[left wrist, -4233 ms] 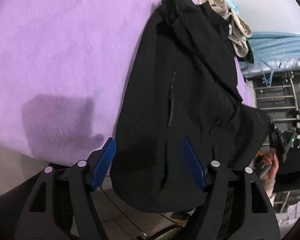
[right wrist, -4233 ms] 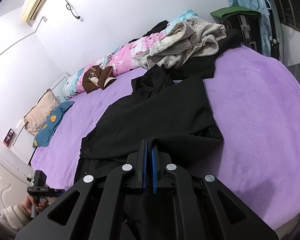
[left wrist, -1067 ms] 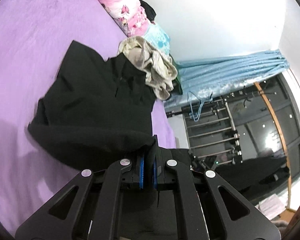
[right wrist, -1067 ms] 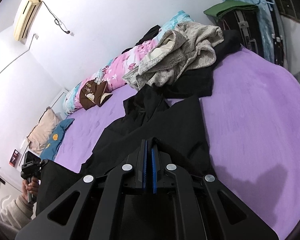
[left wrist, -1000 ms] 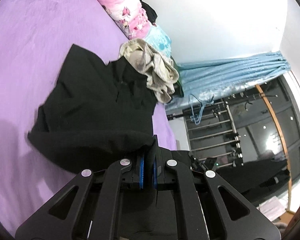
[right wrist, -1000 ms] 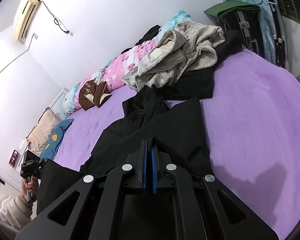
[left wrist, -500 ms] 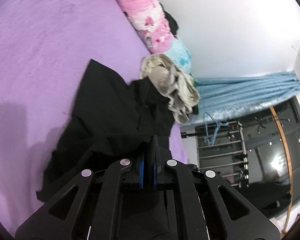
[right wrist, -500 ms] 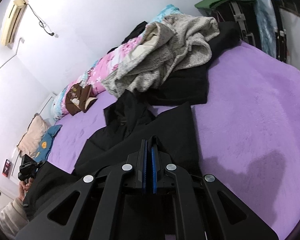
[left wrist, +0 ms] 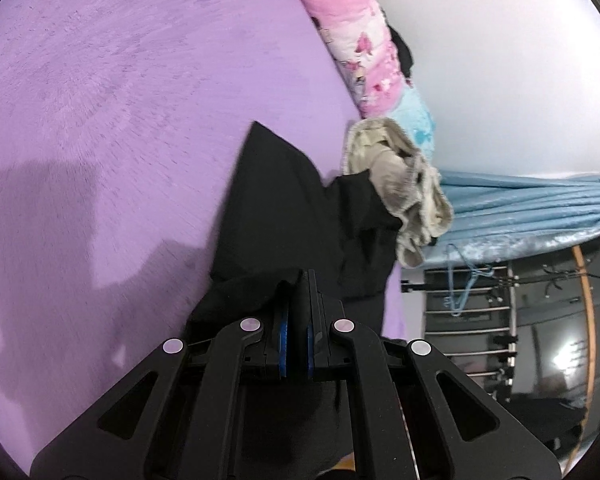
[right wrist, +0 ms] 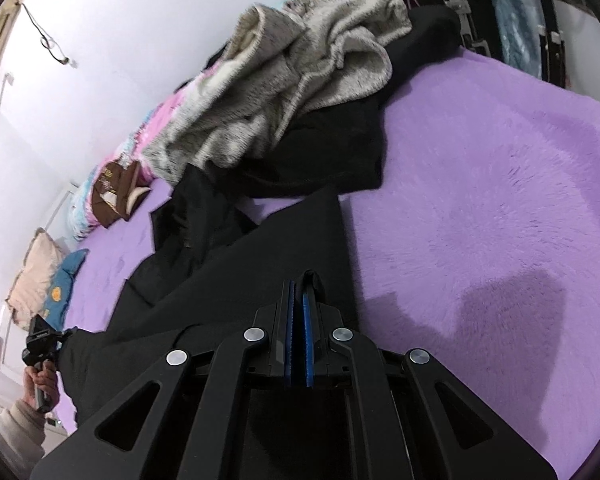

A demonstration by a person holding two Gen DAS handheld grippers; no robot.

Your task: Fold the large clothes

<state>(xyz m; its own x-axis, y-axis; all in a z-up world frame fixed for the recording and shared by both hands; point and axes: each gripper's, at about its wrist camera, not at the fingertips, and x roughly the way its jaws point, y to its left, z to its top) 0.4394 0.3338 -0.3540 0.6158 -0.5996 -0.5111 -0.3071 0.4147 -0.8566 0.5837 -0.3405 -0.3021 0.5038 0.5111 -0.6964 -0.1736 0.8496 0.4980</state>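
Note:
A large black garment (left wrist: pixel 284 208) lies spread on the purple bed (left wrist: pixel 100 120). My left gripper (left wrist: pixel 296 280) is shut on a bunched edge of it, low over the bed, with cloth draped over the left finger. In the right wrist view the same black garment (right wrist: pixel 240 280) stretches from my right gripper (right wrist: pixel 299 280), which is shut on another edge of it, away to the left gripper (right wrist: pixel 40 344) held in a person's hand (right wrist: pixel 42 380) at the far left.
A beige fleece garment (right wrist: pixel 284 80) is heaped on another black cloth (right wrist: pixel 340 148) at the far side of the bed. A pink floral quilt roll (left wrist: pixel 352 40) lies along the white wall. Pillows (right wrist: pixel 36 280) sit far left. Blue curtain (left wrist: pixel 520 204) and metal rack (left wrist: pixel 480 320) stand beyond the bed.
Both grippers have sunk toward the bed and moved forward, carrying the held edge over the lying part of the black garment. The beige heap looms larger in the right wrist view.

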